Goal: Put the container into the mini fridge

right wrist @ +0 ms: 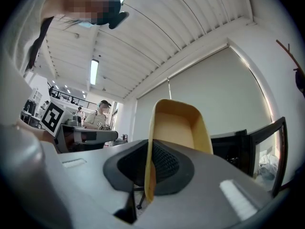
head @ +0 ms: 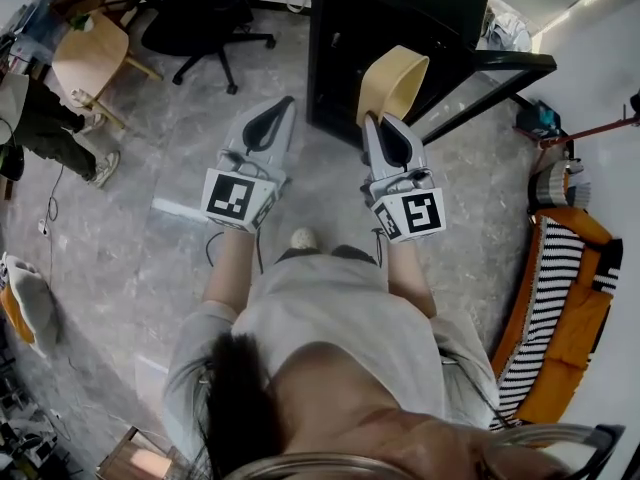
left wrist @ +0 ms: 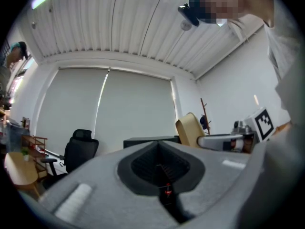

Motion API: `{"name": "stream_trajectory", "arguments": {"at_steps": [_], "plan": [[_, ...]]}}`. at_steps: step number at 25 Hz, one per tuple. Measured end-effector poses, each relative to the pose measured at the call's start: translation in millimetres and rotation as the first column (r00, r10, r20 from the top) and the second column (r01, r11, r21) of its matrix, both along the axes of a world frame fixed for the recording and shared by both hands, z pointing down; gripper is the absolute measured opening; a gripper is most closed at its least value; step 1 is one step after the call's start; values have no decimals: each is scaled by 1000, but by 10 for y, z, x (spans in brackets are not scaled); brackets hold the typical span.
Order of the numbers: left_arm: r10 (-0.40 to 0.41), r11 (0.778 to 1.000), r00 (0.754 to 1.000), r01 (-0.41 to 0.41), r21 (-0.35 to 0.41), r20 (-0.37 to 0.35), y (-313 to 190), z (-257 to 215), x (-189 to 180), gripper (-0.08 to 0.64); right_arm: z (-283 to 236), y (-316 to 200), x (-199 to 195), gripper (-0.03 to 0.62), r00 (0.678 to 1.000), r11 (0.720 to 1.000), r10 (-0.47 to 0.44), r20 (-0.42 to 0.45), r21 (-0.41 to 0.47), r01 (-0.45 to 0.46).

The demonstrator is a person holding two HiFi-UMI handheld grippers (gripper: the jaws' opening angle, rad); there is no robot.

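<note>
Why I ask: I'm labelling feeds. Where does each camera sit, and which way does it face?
Head view: on the head, facing steeply down at floor, fridge and both grippers; hair, shirt, forearms show.
Left gripper view: on the shut, empty left gripper, facing up at blind and ceiling; a sleeve shows.
Right gripper view: on the right gripper, shut on the container, facing up; shirt shows.
Shared: both gripper views show container and fridge.

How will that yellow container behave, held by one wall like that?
Probably stiff: the container shows no bend though the right gripper pinches only one thin wall. Likely light, since it looks empty and thin. It might pivot in the jaws, since most of it overhangs them.
</note>
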State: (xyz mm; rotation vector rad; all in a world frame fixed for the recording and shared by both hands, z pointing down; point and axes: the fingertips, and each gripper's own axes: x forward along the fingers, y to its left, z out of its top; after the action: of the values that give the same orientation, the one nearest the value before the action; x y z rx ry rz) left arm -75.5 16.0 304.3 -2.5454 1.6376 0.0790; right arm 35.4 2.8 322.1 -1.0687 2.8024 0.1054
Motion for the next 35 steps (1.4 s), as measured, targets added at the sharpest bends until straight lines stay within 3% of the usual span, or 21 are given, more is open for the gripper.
{"name": "stream_trajectory", "arguments": {"at_steps": [14,35], "plan": [[36,999,999,-37,-19,-24,-439,114,-163,2,74,-400,-189,18,999,1000,27,-25,-14,-27],[-15,999,999,14,-36,-29,-1662,156,-196,2,344,-1614,-281,18,989,996,-80,-123,-48,74]]}}
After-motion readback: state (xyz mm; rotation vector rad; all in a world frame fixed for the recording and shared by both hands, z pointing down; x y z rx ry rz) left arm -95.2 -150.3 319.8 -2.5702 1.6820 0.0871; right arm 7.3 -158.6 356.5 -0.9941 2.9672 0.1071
